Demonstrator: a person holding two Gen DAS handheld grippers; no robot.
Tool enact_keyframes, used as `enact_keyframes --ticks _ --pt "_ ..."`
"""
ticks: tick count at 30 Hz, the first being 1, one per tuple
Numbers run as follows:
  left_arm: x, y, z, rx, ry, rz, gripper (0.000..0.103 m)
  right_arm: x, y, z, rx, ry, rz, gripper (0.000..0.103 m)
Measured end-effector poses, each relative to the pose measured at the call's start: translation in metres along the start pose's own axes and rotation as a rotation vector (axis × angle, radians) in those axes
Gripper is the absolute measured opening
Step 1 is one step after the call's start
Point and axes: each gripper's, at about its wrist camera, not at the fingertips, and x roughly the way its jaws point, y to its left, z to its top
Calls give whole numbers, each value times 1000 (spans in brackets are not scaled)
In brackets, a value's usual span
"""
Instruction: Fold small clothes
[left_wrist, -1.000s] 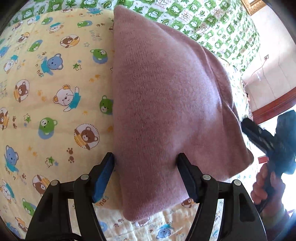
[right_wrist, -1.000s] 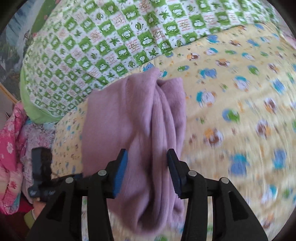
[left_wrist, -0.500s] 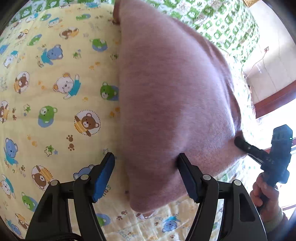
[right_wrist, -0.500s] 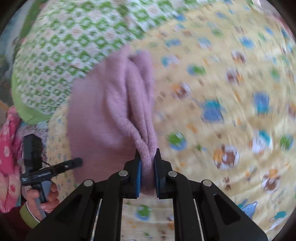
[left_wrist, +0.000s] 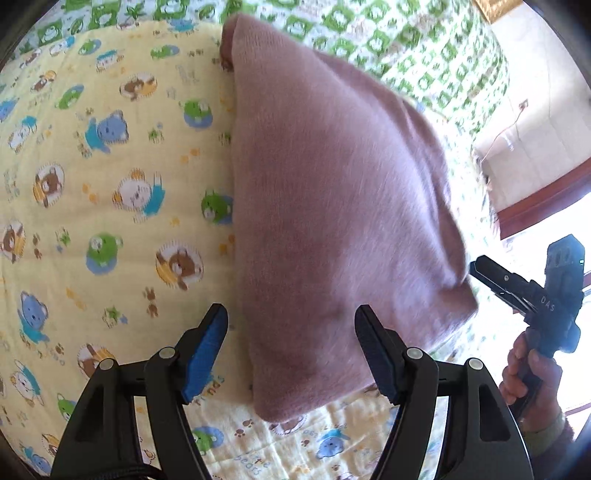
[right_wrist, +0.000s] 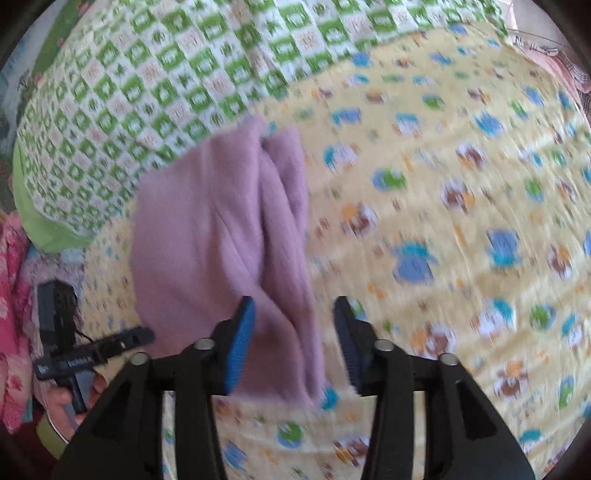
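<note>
A folded mauve knit lies flat on the yellow bear-print sheet, its far end just beside the green checked quilt that borders the sheet.

The left gripper is spread wide above the knit's near end, its blue-padded fingers straddling the near-left edge without pinching any cloth. One finger hangs over the sheet, the other over the knit.

The right gripper is also released, jaws apart over the knit's corner, where the folded layers show as ridges; its view is motion-blurred, so contact with the fabric cannot be judged. From the left view it sits just beside the knit's right corner, held by a hand.

Beyond the quilt's corner, a pink floral cloth is heaped at the sheet's edge.
</note>
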Motion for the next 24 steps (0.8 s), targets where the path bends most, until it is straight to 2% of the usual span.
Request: enact_keyframes --ticks 1,5,8,12,15,18,21,24 --pt "-3 1 6 -11 -8 -9 74 4 4 5 -8 -2 8 61" --pt "-8 10 33 -43 -32 -1 74 24 15 29 -37 -17 34 64" --pt "-7 17 54 -67 -40 5 79 43 15 48 -11 -21 49 65" --pt "-4 23 77 -90 -56 2 82 71 14 67 12 25 62 68" --pt "3 24 93 -102 -58 -10 82 90 13 70 -21 62 46 69" --pt "15 21 104 -97 -54 -14 84 94 -2 68 11 52 53 69" --pt "25 21 109 -96 -52 -20 88 95 -19 67 85 47 114 70" --pt "38 22 110 -110 -44 -39 88 94 -19 67 86 42 133 70"
